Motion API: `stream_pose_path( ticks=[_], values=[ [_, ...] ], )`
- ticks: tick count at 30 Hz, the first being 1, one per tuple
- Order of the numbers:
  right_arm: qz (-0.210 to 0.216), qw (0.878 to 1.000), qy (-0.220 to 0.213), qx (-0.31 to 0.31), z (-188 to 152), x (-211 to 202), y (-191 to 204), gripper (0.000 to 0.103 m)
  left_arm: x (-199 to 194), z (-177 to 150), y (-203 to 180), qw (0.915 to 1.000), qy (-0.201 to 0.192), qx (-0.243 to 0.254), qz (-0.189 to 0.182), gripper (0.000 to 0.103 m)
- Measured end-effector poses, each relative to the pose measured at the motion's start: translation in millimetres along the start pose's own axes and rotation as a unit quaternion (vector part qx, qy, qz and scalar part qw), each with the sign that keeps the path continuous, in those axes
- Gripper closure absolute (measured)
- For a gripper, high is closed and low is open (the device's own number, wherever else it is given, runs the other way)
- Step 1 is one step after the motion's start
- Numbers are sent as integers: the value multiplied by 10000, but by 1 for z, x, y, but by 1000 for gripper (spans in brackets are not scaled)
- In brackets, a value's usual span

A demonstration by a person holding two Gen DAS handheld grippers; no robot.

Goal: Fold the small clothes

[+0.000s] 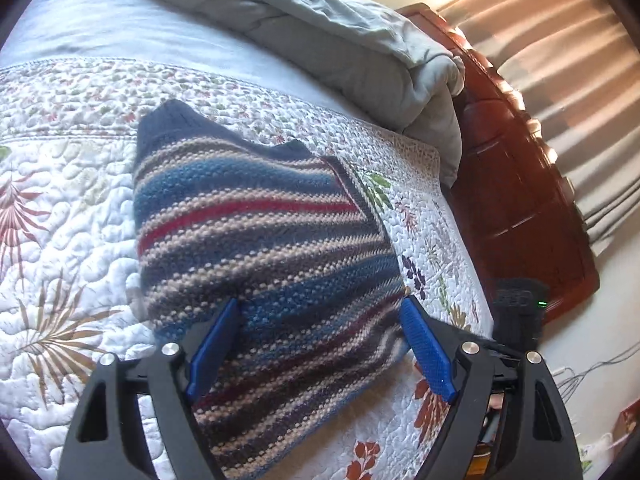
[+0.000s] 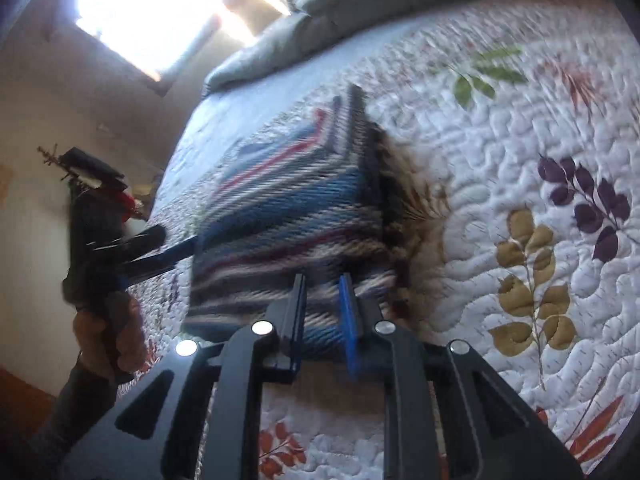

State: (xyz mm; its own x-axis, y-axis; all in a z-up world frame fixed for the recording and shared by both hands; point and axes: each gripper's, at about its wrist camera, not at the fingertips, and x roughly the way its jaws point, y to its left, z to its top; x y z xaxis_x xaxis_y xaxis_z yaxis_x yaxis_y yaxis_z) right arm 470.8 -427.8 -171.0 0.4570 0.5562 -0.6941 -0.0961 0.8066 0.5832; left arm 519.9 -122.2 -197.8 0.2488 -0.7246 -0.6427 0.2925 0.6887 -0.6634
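A striped knit sweater (image 1: 256,240), in blue, red, tan and grey, lies folded into a rough block on the floral quilt (image 1: 60,240). My left gripper (image 1: 320,302) is open wide, and its blue pads (image 1: 426,348) straddle the sweater's near part without pressing on it. In the blurred right wrist view the sweater (image 2: 288,208) fills the middle. My right gripper (image 2: 322,284) stands narrow, with the sweater's near edge pinched between its fingers. At the left of that view a hand (image 2: 108,332) holds the left gripper, whose dark fingers (image 2: 176,252) reach the sweater's left side.
A grey duvet (image 1: 352,48) is bunched at the head of the bed beside a red-brown wooden headboard (image 1: 516,184). A black device with a green light (image 1: 520,304) sits at the bed's right edge. A bright window (image 2: 168,4) and the quilt (image 2: 520,200) frame the sweater.
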Motion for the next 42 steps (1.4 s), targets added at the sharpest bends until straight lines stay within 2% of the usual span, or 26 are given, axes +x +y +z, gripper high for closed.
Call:
stream_pose_path(
  ticks=[2,4,6,7,8,9,10,13,16,18,20,24,25,28,29,30,31,33,34,35,37,39,41,42],
  values=[
    [58,9996,195,-179,-7,10,12,83,-1,0,3,10000,33,4,-20,20],
    [36,9990,442,-105,-13,21,16,73,-4,-1,6,9999,28,-114,-71,20],
    [2,9989,467,-31,-21,22,25,60,-8,-2,6,9997,31,-224,-73,20],
    [-199,9989,379,-179,-23,20,32,58,-10,-2,4,9998,30,-210,-38,20],
    [-523,9963,271,-625,-28,19,47,56,-12,-3,2,9999,30,-169,1,20],
    [-756,9915,226,-1038,-34,23,59,49,-14,-4,0,9999,35,-140,22,20],
    [-1024,9827,183,-1530,-40,26,74,49,-15,-6,-2,9999,36,-116,13,20],
    [-1843,9328,137,-3095,-64,47,113,50,-16,-9,-4,10000,60,-45,-7,20],
    [-2065,9172,358,-3388,-65,75,110,53,-13,-10,-4,9999,107,-46,-5,20],
    [-1959,9249,486,-3221,-61,81,101,91,-12,-10,-3,9999,110,-51,7,20],
    [-1719,9375,511,-2981,-60,77,92,94,-12,-10,-1,9999,114,-84,-26,20],
    [-1559,9360,383,-3133,-74,64,102,95,-16,-12,2,9996,198,-102,-165,20],
    [-1556,9365,339,-3124,-74,63,100,93,-18,-13,2,9993,252,-104,-271,20],
    [-1385,9507,632,-2703,-65,66,82,83,-20,-21,4,9963,463,-208,-698,20],
    [-1214,9566,507,-2600,-60,54,83,78,-20,-27,4,9949,538,-241,-815,20],
    [-1050,9631,296,-2459,-54,40,82,64,-20,-33,5,9936,609,-256,-914,20],
    [-872,9714,19,-2207,-47,23,77,58,-19,-39,5,9924,689,-233,-989,20],
    [-538,9873,-128,-1490,-33,6,56,58,-18,-51,5,9917,801,-111,-996,20],
    [-342,9944,18,-999,-27,7,38,62,-15,-55,8,9924,860,-95,-880,20],
    [-284,9966,141,-760,-26,11,26,64,-9,-60,16,9932,944,-169,-660,20],
    [-226,9978,529,-329,-26,24,3,71,-2,-64,32,9916,1015,-466,-656,27],
    [178,9974,683,174,-22,20,-12,69,-2,-64,38,9898,1078,-624,-699,29],
    [701,9954,498,433,-6,-2,-16,48,-10,-59,35,9890,1114,-561,-797,29],
    [804,9948,336,530,2,-12,-19,26,-17,-55,32,9890,1066,-503,-889,27]
  ],
)
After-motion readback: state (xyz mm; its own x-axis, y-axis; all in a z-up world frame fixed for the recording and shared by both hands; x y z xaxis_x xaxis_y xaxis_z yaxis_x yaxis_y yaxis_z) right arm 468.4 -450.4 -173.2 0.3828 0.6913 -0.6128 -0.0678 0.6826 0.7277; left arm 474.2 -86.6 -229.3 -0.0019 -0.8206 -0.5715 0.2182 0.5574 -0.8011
